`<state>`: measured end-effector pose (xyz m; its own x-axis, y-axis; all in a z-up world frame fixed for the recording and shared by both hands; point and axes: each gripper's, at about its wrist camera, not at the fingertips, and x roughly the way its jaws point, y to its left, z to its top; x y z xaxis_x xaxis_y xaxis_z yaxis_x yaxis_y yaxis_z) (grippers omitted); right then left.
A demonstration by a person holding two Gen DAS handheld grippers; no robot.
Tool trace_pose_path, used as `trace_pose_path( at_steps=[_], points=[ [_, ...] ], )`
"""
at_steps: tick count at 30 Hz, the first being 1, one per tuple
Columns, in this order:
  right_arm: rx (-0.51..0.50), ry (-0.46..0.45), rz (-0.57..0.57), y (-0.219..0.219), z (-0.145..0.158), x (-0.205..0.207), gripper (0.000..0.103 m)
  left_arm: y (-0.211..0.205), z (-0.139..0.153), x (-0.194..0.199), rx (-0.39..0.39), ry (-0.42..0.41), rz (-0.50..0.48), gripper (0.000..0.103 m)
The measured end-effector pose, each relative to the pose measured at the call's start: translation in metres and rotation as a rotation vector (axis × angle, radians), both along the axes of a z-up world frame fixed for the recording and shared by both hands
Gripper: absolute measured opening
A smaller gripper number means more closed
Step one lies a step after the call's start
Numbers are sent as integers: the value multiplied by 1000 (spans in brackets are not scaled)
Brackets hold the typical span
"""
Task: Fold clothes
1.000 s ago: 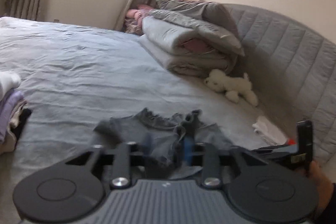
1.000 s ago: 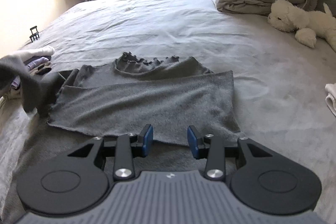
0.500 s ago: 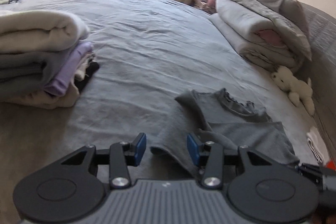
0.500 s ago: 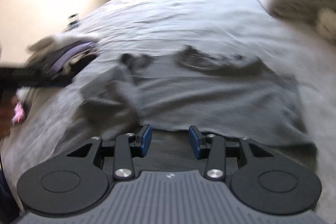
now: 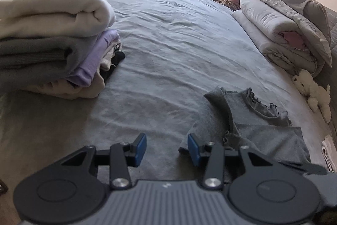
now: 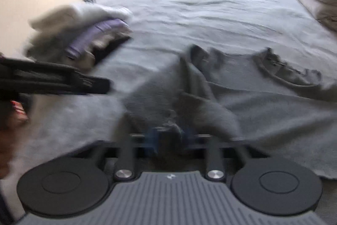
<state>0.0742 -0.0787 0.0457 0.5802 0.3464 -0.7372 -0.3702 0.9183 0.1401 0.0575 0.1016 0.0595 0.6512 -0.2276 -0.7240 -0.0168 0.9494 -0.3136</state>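
Now grey frilled top (image 5: 259, 119), half folded, rumpled, flat on bed (image 5: 168, 35)

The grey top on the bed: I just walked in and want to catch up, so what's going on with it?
A person is folding the grey top on the bed with a pair of tongs in each hand. The right tongs have just been closing and now pinch a bunched edge of it. The left tongs are open over bare sheet beside the top, holding nothing. A stack of folded clothes sits to the left.
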Motion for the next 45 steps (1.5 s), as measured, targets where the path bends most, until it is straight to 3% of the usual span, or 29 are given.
trace_pose_path(
  at_steps=[7,10,15,17,21,29,37,45],
  points=[
    [44,-100,-81,-70,52,-25,10,-12,1,0,24,-5,-38,45],
    [64,-132,-129,-112,66,-41,10,-17,-1,0,17,-2,-50,50],
    [189,-64,-242,-187,33,-50,10,-22,-9,5,19,28,-34,51],
    [241,33,-303,-208,15,-45,10,-26,-9,6,37,26,-39,51],
    [208,2,-322,-216,18,-45,10,-33,-9,6,54,18,-49,52],
    [251,-112,-349,-233,38,-50,10,-43,-16,11,80,33,-67,53],
    [120,-2,-452,-253,17,-36,11,-47,-18,11,99,37,-83,54],
    [108,-25,-460,-255,21,-41,11,-47,-18,10,103,34,-89,55]
  ],
)
